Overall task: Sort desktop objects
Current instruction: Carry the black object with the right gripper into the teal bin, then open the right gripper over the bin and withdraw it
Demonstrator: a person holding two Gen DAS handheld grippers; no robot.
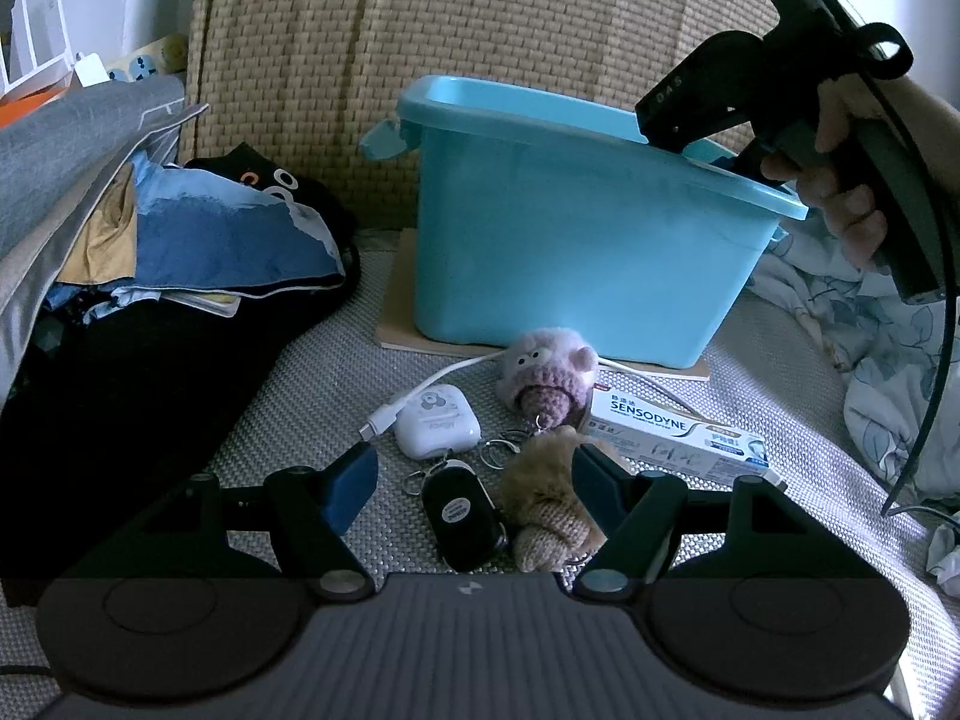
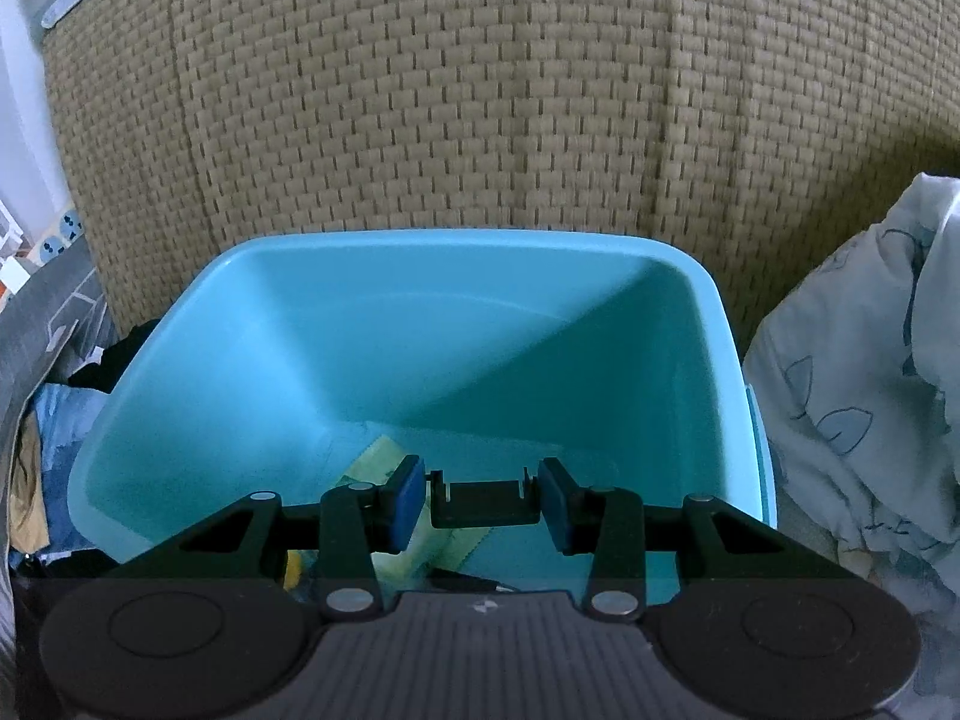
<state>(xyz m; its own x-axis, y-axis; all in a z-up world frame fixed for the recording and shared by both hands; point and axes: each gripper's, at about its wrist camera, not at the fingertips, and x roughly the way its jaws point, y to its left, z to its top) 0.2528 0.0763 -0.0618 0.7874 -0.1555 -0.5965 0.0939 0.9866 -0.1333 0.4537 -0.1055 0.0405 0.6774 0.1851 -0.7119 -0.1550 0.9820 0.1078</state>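
At the far left of the left wrist view a heap of folded clothes lies out of the way, apparently no part of the sorting. Next to the right, the left gripper hovers low over the woven mat with its jaws standing wide and nothing pressed between them; it sits there, I judge, so that it can take one of the small things bunched beneath it. Those are a white case with a white cable just beside it, a black key fob, a tan knitted toy and a pink knitted toy, then a toothpaste box further right. Behind them stands the blue bin on a thin board, near enough to serve as the drop point for everything. Over its right rim, the right gripper, held in a hand, reaches down into the bin with its pads clamped on a small black clip-like part, presumably to set it inside. On the bin floor under it lie a yellowish packet and some dark item, too hidden to name. A floral cloth lies at the far right.
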